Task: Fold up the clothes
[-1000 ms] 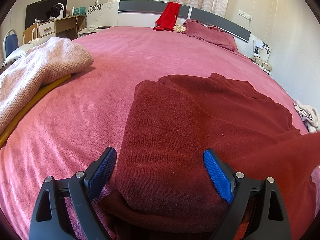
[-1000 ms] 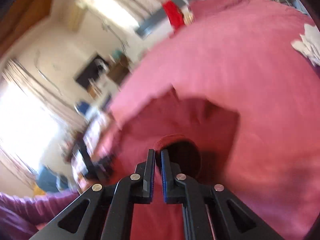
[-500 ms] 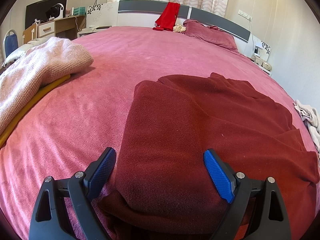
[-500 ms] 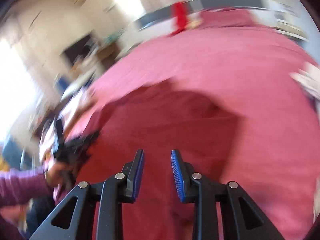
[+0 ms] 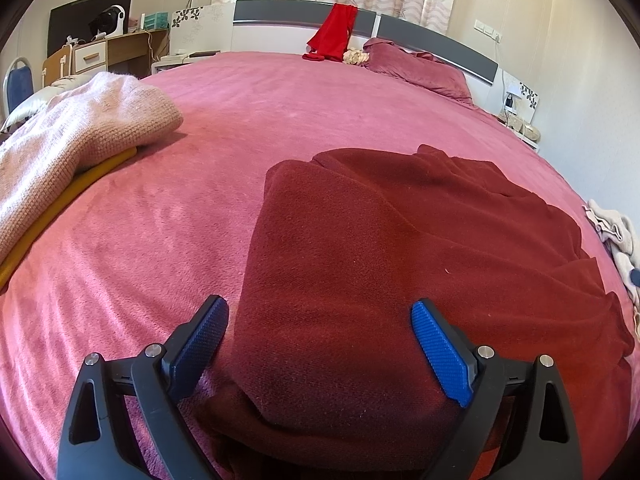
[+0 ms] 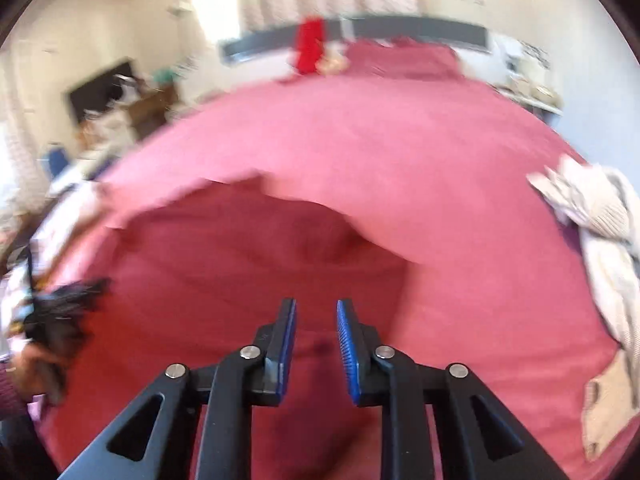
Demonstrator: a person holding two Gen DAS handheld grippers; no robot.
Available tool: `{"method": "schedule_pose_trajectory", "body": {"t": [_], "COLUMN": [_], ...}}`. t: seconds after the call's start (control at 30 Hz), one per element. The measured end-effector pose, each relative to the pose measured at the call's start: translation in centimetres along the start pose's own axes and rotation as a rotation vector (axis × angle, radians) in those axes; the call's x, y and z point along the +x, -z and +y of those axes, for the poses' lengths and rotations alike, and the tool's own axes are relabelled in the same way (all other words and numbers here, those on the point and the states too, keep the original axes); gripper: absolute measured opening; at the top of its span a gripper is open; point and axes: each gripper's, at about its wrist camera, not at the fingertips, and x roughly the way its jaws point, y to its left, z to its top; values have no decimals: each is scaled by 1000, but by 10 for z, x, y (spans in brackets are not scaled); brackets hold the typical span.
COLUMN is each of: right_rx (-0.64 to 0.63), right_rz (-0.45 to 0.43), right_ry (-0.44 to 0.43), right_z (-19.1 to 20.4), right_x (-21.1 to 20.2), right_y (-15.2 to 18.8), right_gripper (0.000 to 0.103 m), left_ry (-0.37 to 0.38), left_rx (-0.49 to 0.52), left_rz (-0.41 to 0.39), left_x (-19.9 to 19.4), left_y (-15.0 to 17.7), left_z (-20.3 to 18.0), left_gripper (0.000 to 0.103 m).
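Your left gripper (image 5: 316, 344) stands wide open, the folded dark red garment (image 5: 380, 264) lying between its spread fingers on the pink bedspread (image 5: 280, 120). Your right gripper (image 6: 316, 336) hovers above that garment, jaws closing, nothing between them.

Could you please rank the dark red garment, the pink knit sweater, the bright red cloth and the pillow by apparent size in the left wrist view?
1. dark red garment
2. pink knit sweater
3. pillow
4. bright red cloth
Distance shrinks the last two.
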Motion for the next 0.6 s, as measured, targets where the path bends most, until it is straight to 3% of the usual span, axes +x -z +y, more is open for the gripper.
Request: {"method": "schedule_pose_trajectory", "body": {"t": [0.07,0.13,0.17,0.23,0.3,0.33,0.4,0.43,0.47,0.5,0.6], "right_rx": [-64,-104,-121,-102,41,152,302,308,313,316,253], "right_rz": [67,151,190,225,184,169,133,116,99,80,-2], "right_ry": [-90,-100,-99,1,-9,-1,-22,19,60,94,-26], "right_z": [38,56,62,40,-1,-27,-60,-61,-62,-62,-40], "right_x": [18,41,52,56,41,32,12,1,-9,-20,-37], "right_y": [5,18,24,40,47,48,52,51,50,48,34], "right_gripper": [23,22,21,20,13,5,4,8,28,29,29], "left_ry": [-3,3,10,16,7,6,16,3,-11,-38,-41], "left_rx": [3,1,5,25,28,5,-79,-103,-127,-132,-110], "left_rz": [1,1,6,24,45,59,86,83,81,74,18], "left_x": [0,-2,-3,-7,-12,-15,-24,-30,-36,-42,-61], "left_y": [0,-1,-1,-2,-2,-1,0,0,0,0,1], "left_z": [-1,0,1,3,12,20,45,54,63,68,70], "left_gripper": [94,94,94,94,95,95,95,95,96,96,96]}}
